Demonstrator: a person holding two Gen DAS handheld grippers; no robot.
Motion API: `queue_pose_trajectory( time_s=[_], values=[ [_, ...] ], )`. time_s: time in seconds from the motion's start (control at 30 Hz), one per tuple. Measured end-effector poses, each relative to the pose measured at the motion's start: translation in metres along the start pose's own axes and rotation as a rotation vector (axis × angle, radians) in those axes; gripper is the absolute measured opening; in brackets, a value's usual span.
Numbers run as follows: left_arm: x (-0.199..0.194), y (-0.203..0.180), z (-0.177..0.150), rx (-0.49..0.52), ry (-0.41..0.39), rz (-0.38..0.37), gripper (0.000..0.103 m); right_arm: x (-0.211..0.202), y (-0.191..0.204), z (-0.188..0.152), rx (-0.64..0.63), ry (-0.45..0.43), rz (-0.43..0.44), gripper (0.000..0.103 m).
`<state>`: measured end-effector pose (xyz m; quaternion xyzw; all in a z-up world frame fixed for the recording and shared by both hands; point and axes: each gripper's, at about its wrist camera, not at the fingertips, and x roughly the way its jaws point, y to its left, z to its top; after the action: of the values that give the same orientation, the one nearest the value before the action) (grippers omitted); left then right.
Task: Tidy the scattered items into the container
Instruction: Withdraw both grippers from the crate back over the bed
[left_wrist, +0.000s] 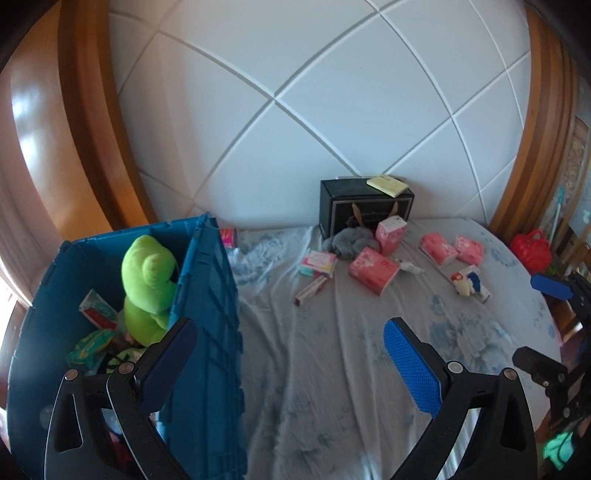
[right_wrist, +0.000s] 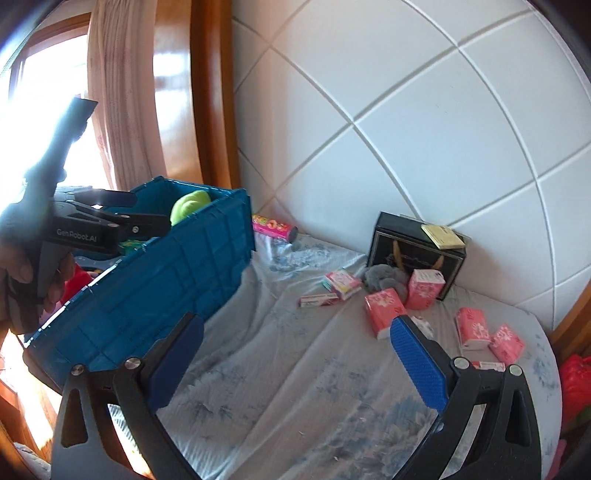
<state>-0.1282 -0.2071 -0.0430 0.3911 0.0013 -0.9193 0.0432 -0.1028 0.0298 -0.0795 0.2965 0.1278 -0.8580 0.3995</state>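
Note:
A blue crate (left_wrist: 207, 314) stands at the left of the bed and also shows in the right wrist view (right_wrist: 166, 288). It holds a green plush toy (left_wrist: 147, 284) and other items. My left gripper (left_wrist: 291, 354) is open and empty, its left finger over the crate's edge. My right gripper (right_wrist: 295, 354) is open and empty above the bed. Scattered near the headboard lie pink tissue packs (left_wrist: 373, 269) (right_wrist: 384, 310), small boxes (left_wrist: 317, 264) (right_wrist: 341, 282), a grey plush (left_wrist: 347, 243) and a small toy figure (left_wrist: 467, 284).
A black gift box (left_wrist: 365, 208) with a yellow pad on top stands against the white padded headboard (left_wrist: 332, 110). A pink tube (right_wrist: 275, 227) lies behind the crate. A red bag (left_wrist: 530, 249) sits beyond the bed's right edge. The bed sheet (left_wrist: 351, 369) is pale blue.

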Motion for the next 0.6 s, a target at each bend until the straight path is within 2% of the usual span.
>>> queue_pose_trajectory(
  time_s=[0.13,0.23,0.33,0.43,0.6],
  values=[
    [0.031,-0.039,-0.004,0.011,0.040,-0.013,0.102,0.003,-0.054,-0.030,0.051,0.043,-0.038,0.103],
    [0.057,-0.063,-0.009,0.028,0.061,0.004,0.102,0.008,-0.089,-0.047,0.071,0.073,-0.068,0.103],
    [0.089,-0.080,-0.015,0.054,0.087,0.014,0.102,0.023,-0.122,-0.064,0.057,0.113,-0.134,0.103],
    [0.126,-0.088,-0.020,0.072,0.091,0.023,0.102,0.045,-0.163,-0.083,0.088,0.144,-0.181,0.103],
    [0.207,-0.084,-0.023,0.094,0.099,0.090,0.102,0.089,-0.235,-0.113,0.188,0.186,-0.240,0.103]
  ],
)
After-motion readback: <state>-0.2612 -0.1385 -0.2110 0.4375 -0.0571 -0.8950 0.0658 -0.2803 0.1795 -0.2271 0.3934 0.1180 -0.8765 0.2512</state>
